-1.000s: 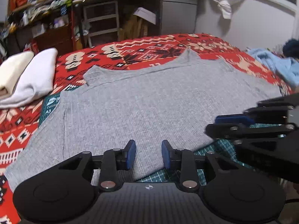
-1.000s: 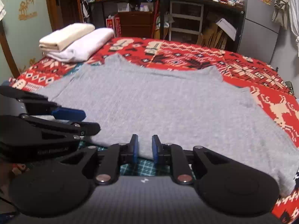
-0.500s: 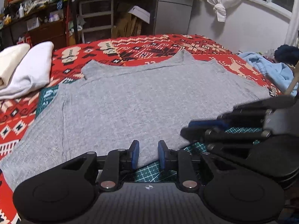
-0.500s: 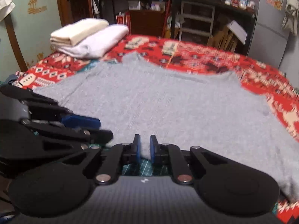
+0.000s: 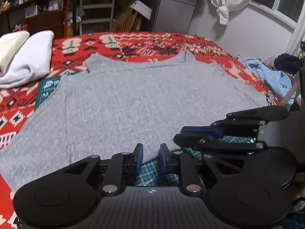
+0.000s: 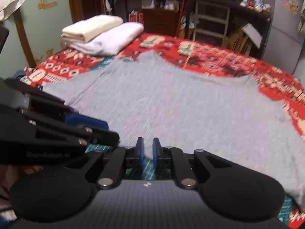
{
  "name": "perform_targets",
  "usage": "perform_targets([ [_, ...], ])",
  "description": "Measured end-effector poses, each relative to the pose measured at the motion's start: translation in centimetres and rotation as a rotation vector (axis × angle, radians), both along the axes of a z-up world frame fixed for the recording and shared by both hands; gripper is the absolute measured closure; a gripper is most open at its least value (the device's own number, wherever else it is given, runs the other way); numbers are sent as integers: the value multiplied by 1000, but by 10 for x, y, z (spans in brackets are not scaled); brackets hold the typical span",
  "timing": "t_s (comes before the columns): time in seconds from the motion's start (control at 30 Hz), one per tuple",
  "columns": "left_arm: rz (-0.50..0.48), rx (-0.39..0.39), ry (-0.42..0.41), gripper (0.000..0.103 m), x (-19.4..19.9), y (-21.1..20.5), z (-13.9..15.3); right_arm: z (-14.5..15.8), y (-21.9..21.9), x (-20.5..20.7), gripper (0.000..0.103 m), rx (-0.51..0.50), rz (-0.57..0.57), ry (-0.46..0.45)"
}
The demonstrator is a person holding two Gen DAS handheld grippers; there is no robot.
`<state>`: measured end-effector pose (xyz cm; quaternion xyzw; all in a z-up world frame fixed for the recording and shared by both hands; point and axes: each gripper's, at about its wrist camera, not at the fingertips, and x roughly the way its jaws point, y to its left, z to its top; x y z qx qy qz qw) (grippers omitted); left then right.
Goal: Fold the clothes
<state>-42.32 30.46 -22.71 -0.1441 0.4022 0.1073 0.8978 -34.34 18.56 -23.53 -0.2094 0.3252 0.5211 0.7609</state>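
At the sweater's [image 5: 144, 103] near hem, left gripper [image 5: 151, 157] and right gripper [image 6: 146, 149] sit level, side by side, jaws slightly parted.

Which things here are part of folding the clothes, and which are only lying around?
Part of the job: grey sweater; left hand-held gripper; right hand-held gripper.

Lying around: folded white and cream towels; light blue garment; cutting mat.

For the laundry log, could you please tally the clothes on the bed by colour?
Grey: 1, the spread sweater
White: 1, folded
Cream: 1, folded
Light blue: 1, crumpled heap
Total: 4
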Motion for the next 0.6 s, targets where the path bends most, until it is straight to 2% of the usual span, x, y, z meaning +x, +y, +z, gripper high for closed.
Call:
perform_targets([
  [0.13,-9,-8,-1,85,-3,0,0,2,-7,-6,92,-10,40,-1],
  [0.23,0,-14,-18,85,-4,2,3,12,-16,-2,92,10,13,-25],
  [0.37,17,-13,-1,85,-2,4,0,18,-31,21,92,11,-109,-39],
  [0.5,19,-23,0,85,-3,6,0,9,-51,45,92,-23,-221,-46],
  [0.6,26,-33,0,85,-4,8,-1,6,-71,57,92,-16,-270,-14],
])
